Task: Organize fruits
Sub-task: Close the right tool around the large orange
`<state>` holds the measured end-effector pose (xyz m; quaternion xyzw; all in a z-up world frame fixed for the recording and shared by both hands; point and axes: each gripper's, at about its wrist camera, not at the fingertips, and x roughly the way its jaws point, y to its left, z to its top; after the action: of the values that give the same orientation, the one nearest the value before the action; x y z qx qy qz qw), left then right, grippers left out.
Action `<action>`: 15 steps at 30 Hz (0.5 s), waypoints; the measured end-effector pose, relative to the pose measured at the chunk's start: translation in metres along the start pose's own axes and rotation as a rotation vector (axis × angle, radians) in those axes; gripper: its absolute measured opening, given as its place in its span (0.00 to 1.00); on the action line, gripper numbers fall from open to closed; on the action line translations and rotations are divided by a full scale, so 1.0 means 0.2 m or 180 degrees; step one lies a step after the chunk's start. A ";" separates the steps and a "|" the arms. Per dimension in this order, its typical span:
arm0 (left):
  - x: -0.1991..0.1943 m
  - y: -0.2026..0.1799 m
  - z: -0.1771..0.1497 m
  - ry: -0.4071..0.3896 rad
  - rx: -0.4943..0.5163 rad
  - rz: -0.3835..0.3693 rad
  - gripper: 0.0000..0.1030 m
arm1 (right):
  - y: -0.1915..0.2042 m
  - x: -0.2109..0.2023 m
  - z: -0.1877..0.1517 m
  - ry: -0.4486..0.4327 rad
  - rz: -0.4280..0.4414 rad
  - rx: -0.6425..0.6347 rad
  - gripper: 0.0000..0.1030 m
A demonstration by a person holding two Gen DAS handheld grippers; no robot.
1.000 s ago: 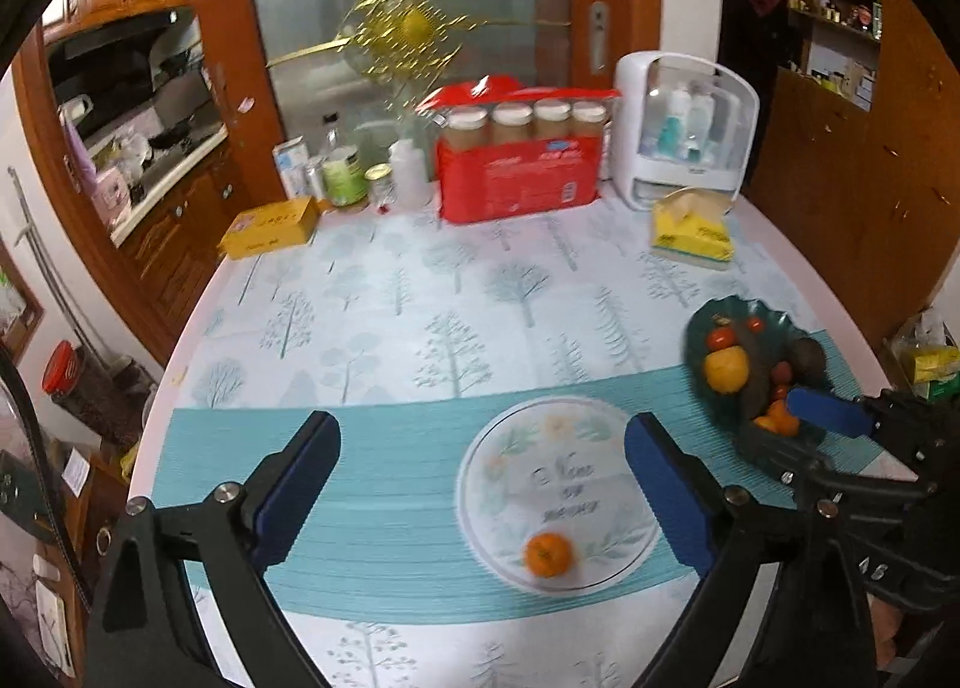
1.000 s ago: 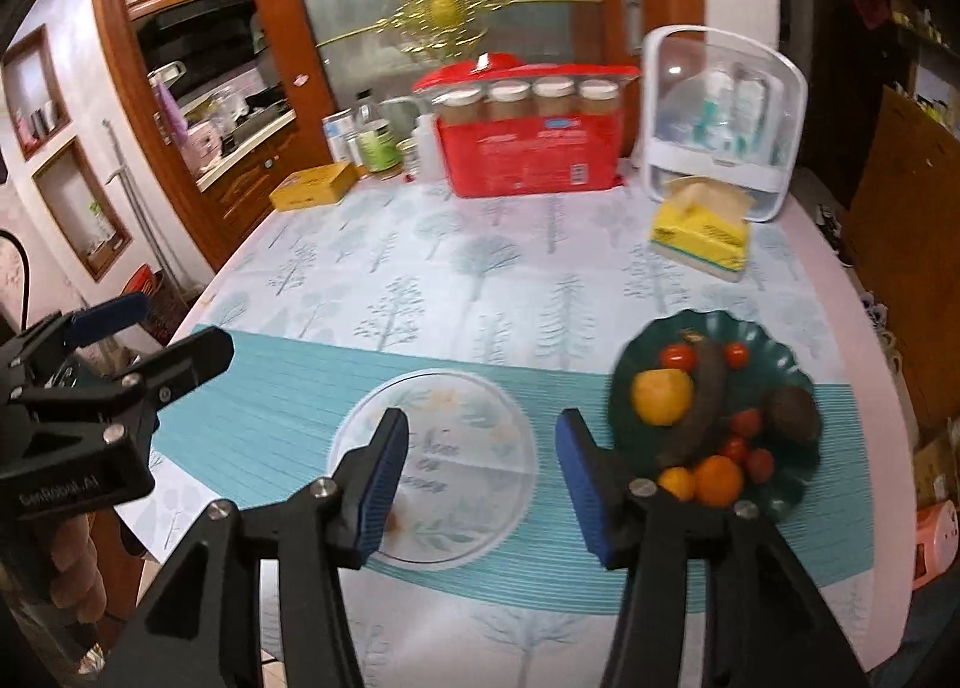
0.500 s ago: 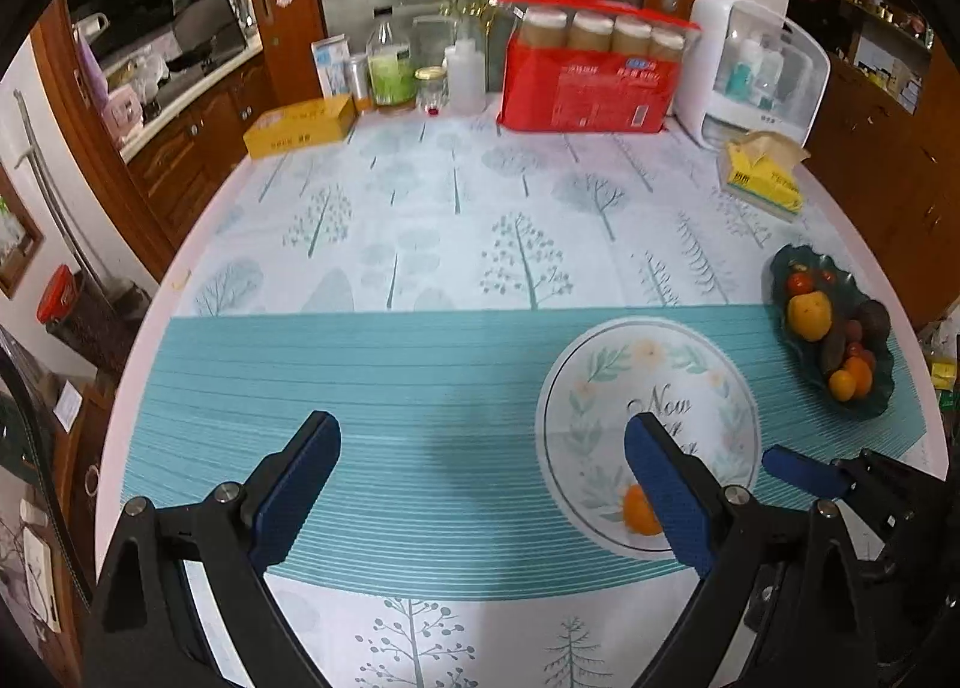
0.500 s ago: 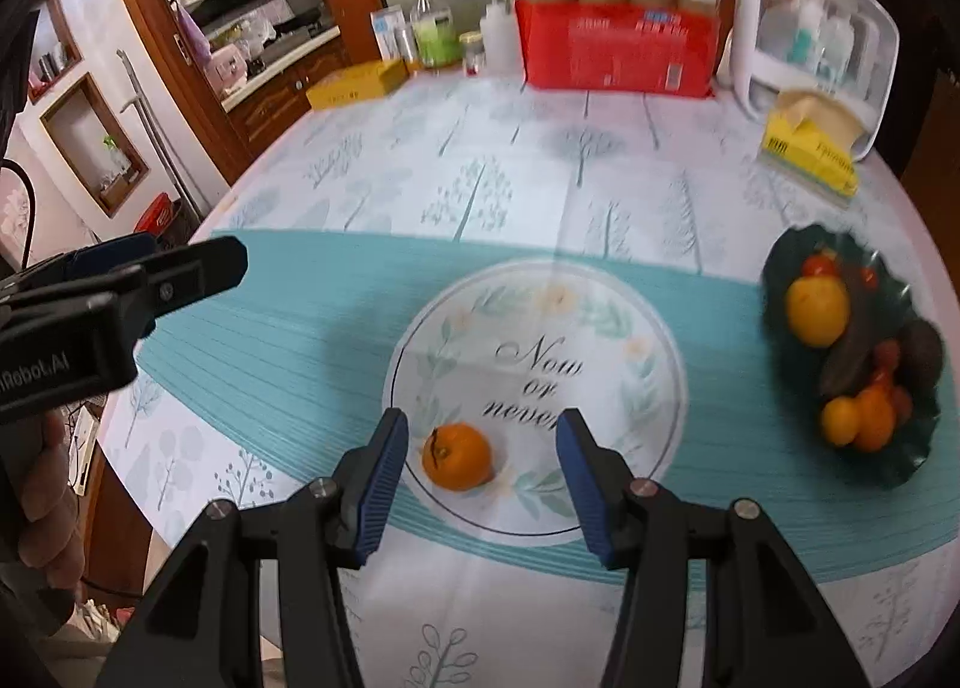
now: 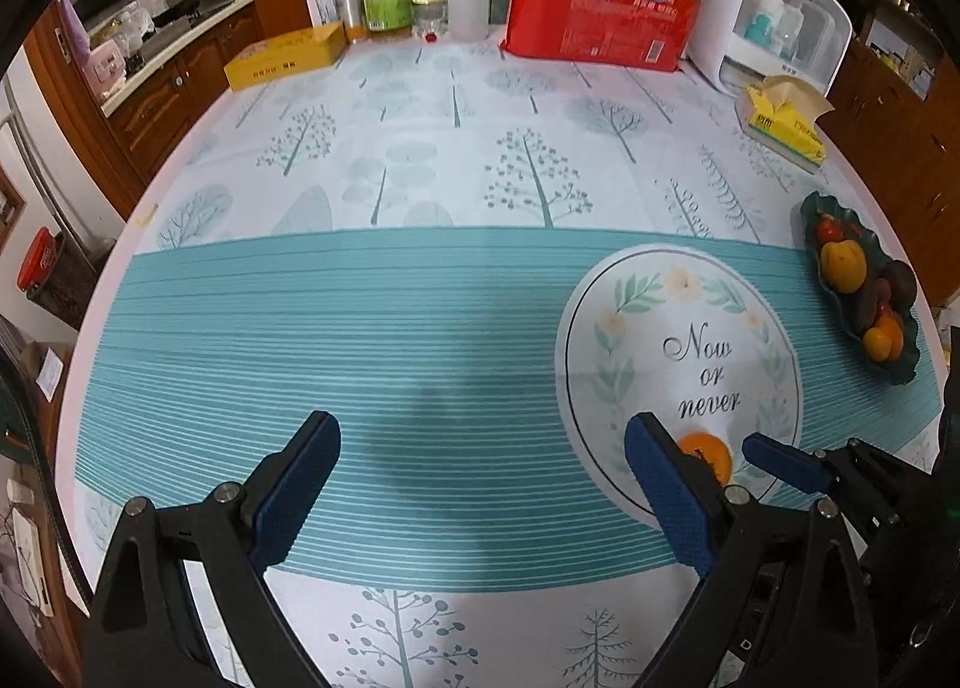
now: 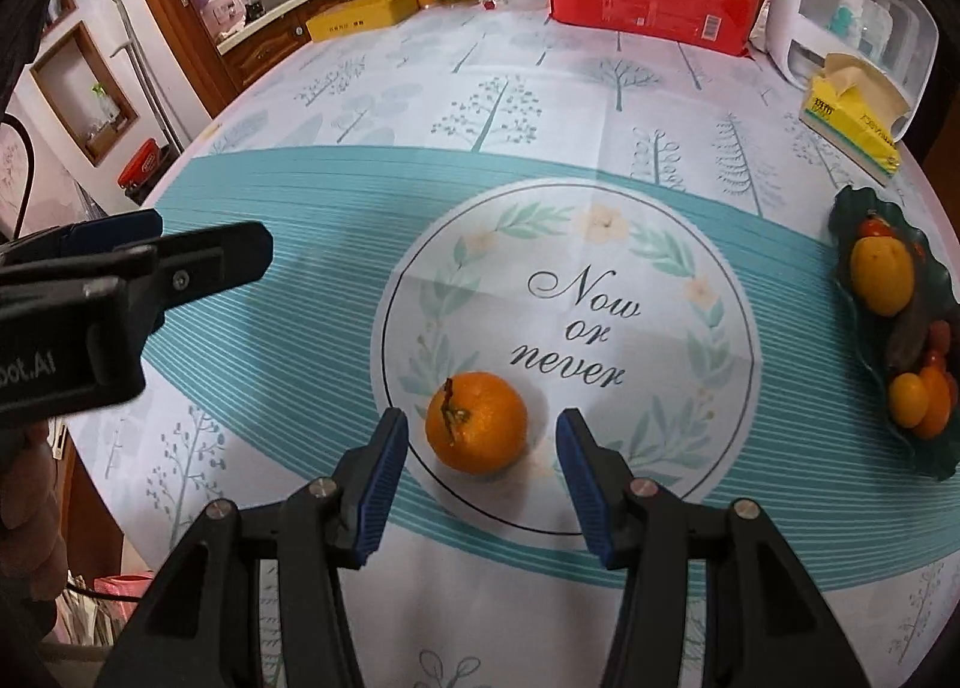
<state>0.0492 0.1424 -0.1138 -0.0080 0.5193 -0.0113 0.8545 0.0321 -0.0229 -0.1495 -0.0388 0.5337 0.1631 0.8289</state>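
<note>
Both grippers have dropped closer to the table since a second ago, and the right gripper (image 6: 480,442) now straddles the round orange tangerine (image 6: 477,422), jaws wide and not touching it. It sits on the printed white circle of the tablecloth (image 6: 690,388). The left gripper (image 5: 477,487) hangs over bare teal stripes, jaws wide, holding nothing. The step looks like the pickup: close on the fruit, then carry it to the dark green leaf-shaped dish (image 6: 852,208) at the right. One tangerine lies loose; the dish's fruits overlap too much to count.

The round table (image 6: 540,88) wears a tree-print cloth. On it lie a tangerine (image 6: 477,423), a dark green fruit dish (image 6: 852,208), a tissue pack (image 6: 852,121) and a red cup package (image 6: 654,4)
</note>
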 end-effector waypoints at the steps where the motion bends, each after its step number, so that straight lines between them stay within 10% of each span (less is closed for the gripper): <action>1: 0.01 0.00 0.00 0.0009 -0.0006 0.0002 0.92 | 0.00 0.01 0.00 0.0003 -0.0012 -0.0004 0.50; 15: 0.12 0.03 -0.03 0.0187 -0.0065 0.0201 0.93 | 0.01 0.08 0.00 -0.0109 -0.0052 -0.0037 0.39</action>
<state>0.0545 0.1482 -0.1382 0.0000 0.5441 0.0207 0.8387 0.0370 -0.0165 -0.1643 -0.0453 0.5182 0.1600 0.8389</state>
